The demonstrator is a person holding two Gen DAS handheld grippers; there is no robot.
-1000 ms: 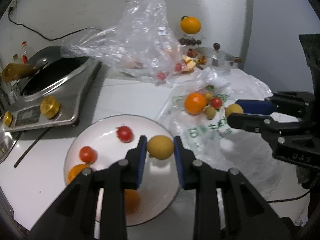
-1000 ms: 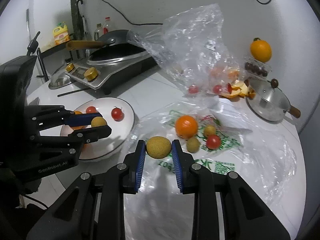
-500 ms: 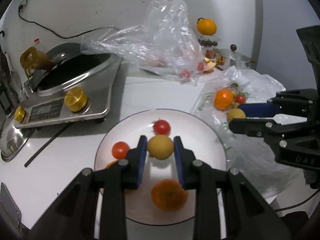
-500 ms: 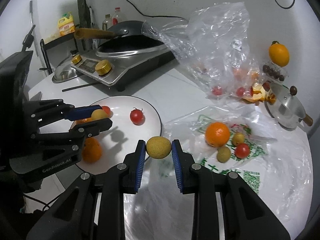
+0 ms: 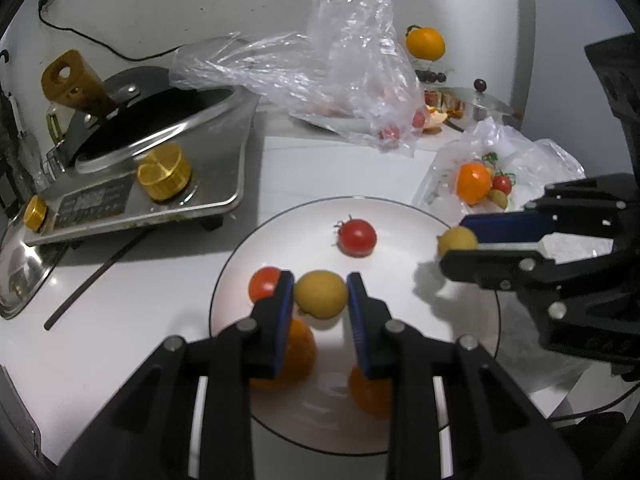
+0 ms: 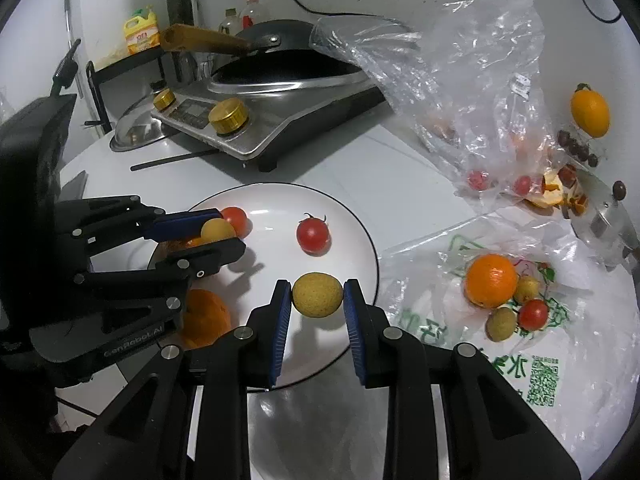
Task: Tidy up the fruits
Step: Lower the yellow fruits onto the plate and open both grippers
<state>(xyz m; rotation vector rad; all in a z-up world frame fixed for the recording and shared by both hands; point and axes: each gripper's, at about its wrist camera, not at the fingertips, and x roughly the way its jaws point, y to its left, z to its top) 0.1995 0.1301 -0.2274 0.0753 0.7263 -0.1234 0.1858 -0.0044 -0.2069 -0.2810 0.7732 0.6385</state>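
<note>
My left gripper point(image 5: 320, 296) is shut on a small yellow fruit point(image 5: 321, 294) above the white plate point(image 5: 400, 216). On the plate lie a red tomato point(image 5: 357, 237), a second tomato point(image 5: 264, 282) and two oranges point(image 5: 298, 354), partly hidden by my fingers. My right gripper point(image 6: 317, 295) is shut on another yellow fruit point(image 6: 317, 294) over the plate's point(image 6: 360, 232) right edge. That gripper also shows at the right of the left wrist view, its fruit point(image 5: 457, 240) at the plate's rim. An orange point(image 6: 491, 280), a tomato point(image 6: 533, 315) and small fruits rest on the printed bag point(image 6: 540, 368).
An induction cooker point(image 5: 132, 184) with a black wok and gold knobs stands left of the plate. A crumpled clear bag point(image 5: 352, 80) with tomatoes lies behind. A steel lid point(image 6: 608, 220), peel scraps, a yellow-orange fruit point(image 6: 591, 110) and a black chopstick point(image 5: 96, 276) lie around.
Both grippers moved left and lower over the plate, each still holding its yellow fruit. The plate now fills more of both views.
</note>
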